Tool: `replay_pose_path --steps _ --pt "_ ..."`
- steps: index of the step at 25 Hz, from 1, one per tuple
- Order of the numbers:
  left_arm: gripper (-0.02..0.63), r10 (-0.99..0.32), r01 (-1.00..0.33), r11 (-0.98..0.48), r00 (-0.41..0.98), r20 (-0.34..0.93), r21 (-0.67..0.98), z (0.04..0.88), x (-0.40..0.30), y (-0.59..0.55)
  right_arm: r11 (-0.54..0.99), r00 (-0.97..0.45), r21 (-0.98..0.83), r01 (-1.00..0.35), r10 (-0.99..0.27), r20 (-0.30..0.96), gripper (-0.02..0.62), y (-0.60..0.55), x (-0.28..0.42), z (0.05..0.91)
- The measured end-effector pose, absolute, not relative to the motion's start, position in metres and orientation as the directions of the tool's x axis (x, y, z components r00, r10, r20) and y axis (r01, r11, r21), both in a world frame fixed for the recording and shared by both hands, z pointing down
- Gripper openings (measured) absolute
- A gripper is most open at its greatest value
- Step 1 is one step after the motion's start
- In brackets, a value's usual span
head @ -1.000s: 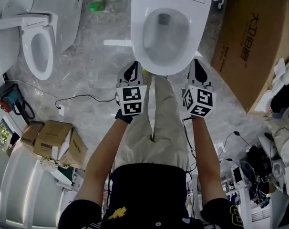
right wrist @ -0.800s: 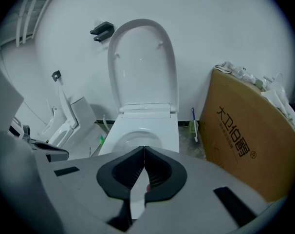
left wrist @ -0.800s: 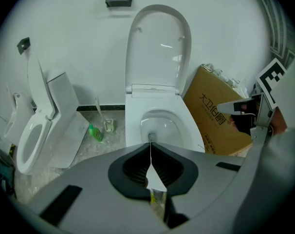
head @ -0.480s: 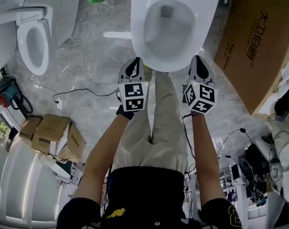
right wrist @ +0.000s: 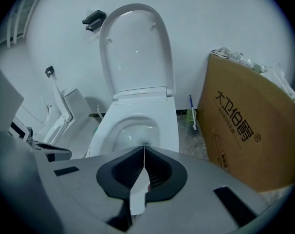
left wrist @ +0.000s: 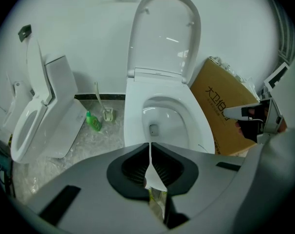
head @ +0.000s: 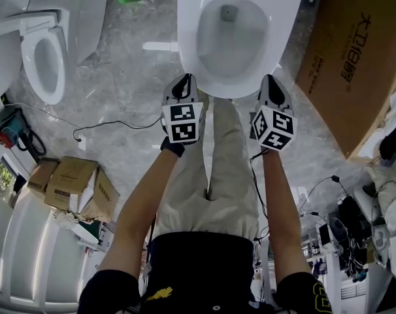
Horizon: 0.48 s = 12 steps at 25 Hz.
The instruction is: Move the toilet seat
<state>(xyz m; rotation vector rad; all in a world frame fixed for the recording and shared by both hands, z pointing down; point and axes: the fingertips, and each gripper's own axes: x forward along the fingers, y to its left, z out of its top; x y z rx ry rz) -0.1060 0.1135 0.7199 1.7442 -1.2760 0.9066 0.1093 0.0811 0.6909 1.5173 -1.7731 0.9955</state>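
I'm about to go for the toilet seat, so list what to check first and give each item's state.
1. Left gripper jaws open for a grasp: not ok, shut with nothing between them.
2. Right gripper jaws open: not ok, shut and empty too.
3. Lid raised off the bowl: ok, it stands upright.
4. Seat ring position: cannot tell it apart from lid or rim.
5. Cardboard box clear of the bowl: ok, floor shows between them in the head view.
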Motion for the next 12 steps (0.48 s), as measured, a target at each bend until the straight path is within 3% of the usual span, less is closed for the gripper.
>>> replay_pose_path --steps 5,12 --pt "0.029 -0.392 -0.970 -0.175 0.228 0.891 0.171 0.738 -0.107 0.113 0.049 -0.163 -0.162 -0.986 -0.525 0.835 0.029 0.084 0.110 0.702" --pt "0.131 -0.379 -0.975 -0.154 0.210 0.901 0.162 0.755 -0.111 0.115 0.044 -0.156 -0.155 -0.987 -0.497 0.854 0.054 0.092 0.116 0.716"
